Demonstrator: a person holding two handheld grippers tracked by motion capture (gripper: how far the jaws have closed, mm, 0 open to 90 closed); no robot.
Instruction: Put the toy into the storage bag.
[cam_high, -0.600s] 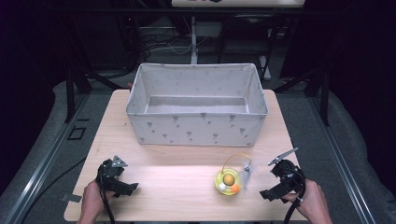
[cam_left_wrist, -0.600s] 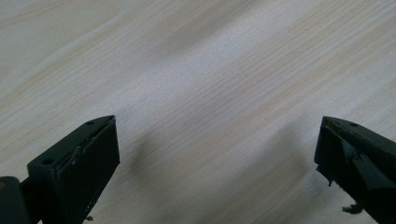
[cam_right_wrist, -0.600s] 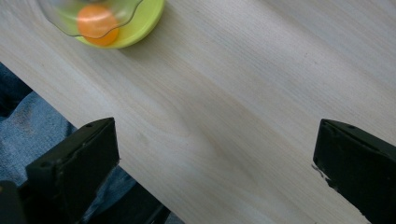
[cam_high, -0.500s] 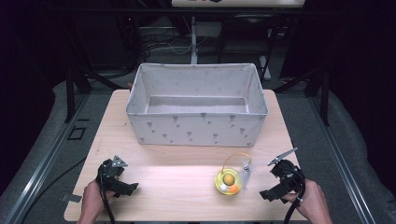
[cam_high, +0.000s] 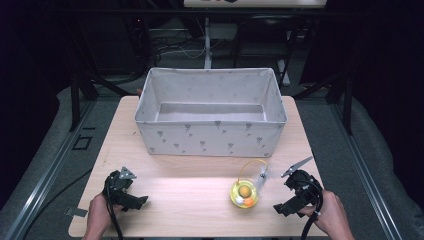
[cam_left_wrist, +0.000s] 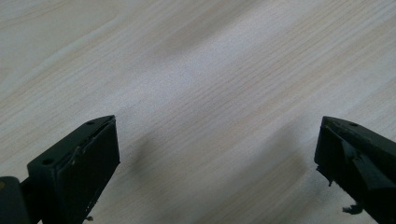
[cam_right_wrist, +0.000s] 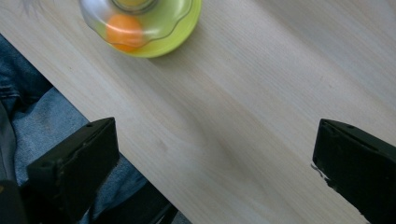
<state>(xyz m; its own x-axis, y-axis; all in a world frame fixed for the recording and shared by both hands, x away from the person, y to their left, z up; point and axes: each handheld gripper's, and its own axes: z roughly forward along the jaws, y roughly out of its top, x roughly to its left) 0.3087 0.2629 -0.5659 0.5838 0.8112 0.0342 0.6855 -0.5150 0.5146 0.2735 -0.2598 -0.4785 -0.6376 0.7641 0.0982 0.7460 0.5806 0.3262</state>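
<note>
A wooden table (cam_high: 200, 187) is seen from above, with a white fabric storage box (cam_high: 211, 131) printed with small grey motifs set at the 12 o'clock side, its inside bare. At about 5 o'clock from the box, a small yellow-green plastic basket (cam_high: 244, 195) with a thin looped handle is stood on the tabletop, with an orange ball (cam_high: 248, 202) and a yellowish round piece inside it; what these are exactly cannot be told.

The right gripper (cam_high: 287, 192) is held by a hand (cam_high: 330, 216) at the table's 4 o'clock corner, just beside the basket at its 3 o'clock, apart from it. Its 2 jaws are spread wide with nothing between them. In the right gripper view, the basket (cam_right_wrist: 142, 25) is seen at 11 o'clock beyond the jaws, bare wood lies between them, and blue denim (cam_right_wrist: 42, 121) is visible past the table edge.

The left gripper (cam_high: 131, 192) is held by the other hand (cam_high: 97, 216) at the table's 7 o'clock corner, well apart from the basket. Its 2 jaws are likewise released and parted wide over bare wood grain (cam_left_wrist: 210, 93), gripping nothing.
</note>
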